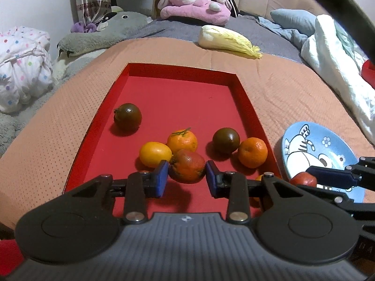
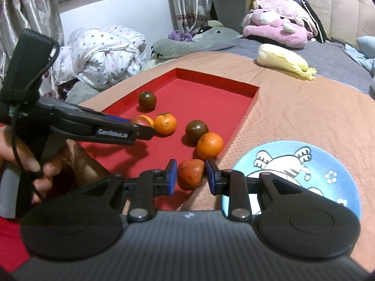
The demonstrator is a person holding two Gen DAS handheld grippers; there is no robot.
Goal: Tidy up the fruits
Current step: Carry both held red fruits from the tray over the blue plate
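A red tray [image 1: 178,75] [image 2: 234,86] holds several fruits: two dark tomatoes [image 1: 127,116] [image 1: 226,139], two oranges [image 1: 182,140] [image 1: 252,152] and a yellow fruit [image 1: 154,153]. My left gripper [image 1: 187,178] has its blue pads on both sides of a reddish-orange fruit [image 1: 187,165] in the tray. My right gripper [image 2: 189,174] is closed around another reddish fruit [image 2: 190,173] above the tray's right edge, next to the blue cartoon plate [image 2: 304,164] [image 1: 328,149].
A napa cabbage [image 1: 228,41] [image 2: 283,62] lies beyond the tray on the orange mat [image 1: 281,89]. Plush toys [image 1: 194,0], a dotted quilt [image 1: 23,65] and white bedding [image 1: 332,53] ring the mat.
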